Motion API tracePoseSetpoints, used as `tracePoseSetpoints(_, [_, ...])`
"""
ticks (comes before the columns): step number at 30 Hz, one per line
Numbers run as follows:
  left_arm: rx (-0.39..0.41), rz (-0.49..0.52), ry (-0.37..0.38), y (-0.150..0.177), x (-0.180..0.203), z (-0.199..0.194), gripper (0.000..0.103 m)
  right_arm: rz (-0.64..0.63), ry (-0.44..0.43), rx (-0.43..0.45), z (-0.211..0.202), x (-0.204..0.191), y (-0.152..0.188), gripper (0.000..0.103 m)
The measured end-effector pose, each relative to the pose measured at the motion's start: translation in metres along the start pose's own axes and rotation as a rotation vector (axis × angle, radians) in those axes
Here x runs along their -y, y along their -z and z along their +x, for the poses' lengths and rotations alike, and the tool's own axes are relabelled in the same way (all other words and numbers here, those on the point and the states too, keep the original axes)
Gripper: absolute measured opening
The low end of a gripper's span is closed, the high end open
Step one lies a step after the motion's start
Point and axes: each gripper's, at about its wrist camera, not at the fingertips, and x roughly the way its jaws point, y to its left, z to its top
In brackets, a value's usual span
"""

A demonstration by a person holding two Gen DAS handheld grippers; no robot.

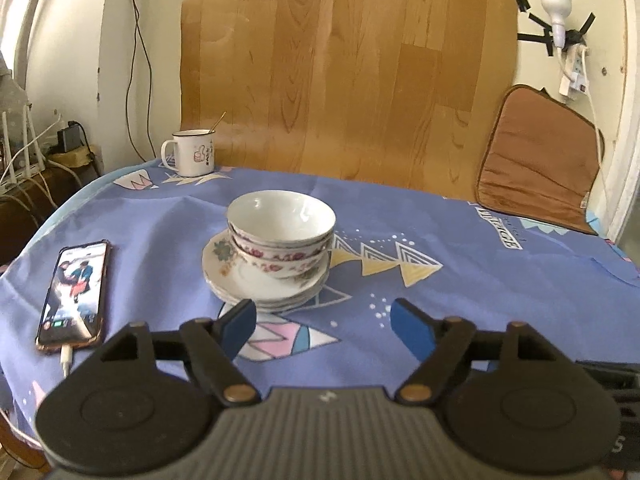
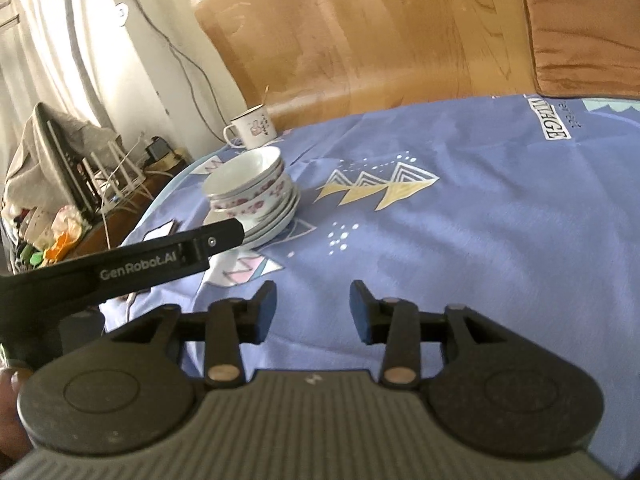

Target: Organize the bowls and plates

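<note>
One stack: two nested bowls (image 1: 280, 236) on about four plates (image 1: 260, 280), dead ahead of left gripper (image 1: 324, 326), jaws wide apart, empty. Right gripper (image 2: 313, 308) open, empty; stack ahead-left. Phone (image 1: 74, 294) left of left gripper; mug (image 1: 194, 153) beyond; cushion (image 1: 536, 160) far right. Path unobstructed.

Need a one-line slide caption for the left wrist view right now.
Open left gripper faces nested floral bowls stacked on plates on the blue tablecloth, phone alongside.
</note>
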Motion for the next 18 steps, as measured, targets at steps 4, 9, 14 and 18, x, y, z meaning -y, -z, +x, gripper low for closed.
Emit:
tracePoseSetpoints(4, [0.012, -0.018, 0.058, 0.008, 0.003, -0.018, 0.078, -0.006, 0.020, 0.019, -0.012, -0.005, 0.007, 0.049])
tracePoseSetpoints(9, [0.044, -0.019, 0.157, 0.014, 0.015, -0.037, 0.099, 0.016, 0.077, 0.042, -0.030, -0.003, 0.017, 0.054])
tracePoseSetpoints(14, [0.041, 0.038, 0.194, 0.018, 0.042, -0.036, 0.103, 0.066, 0.137, 0.080, -0.048, 0.012, 0.024, 0.061])
tracePoseSetpoints(18, [0.026, 0.020, 0.196, 0.022, 0.051, -0.031, 0.103, 0.096, 0.156, 0.065, -0.049, 0.024, 0.026, 0.061])
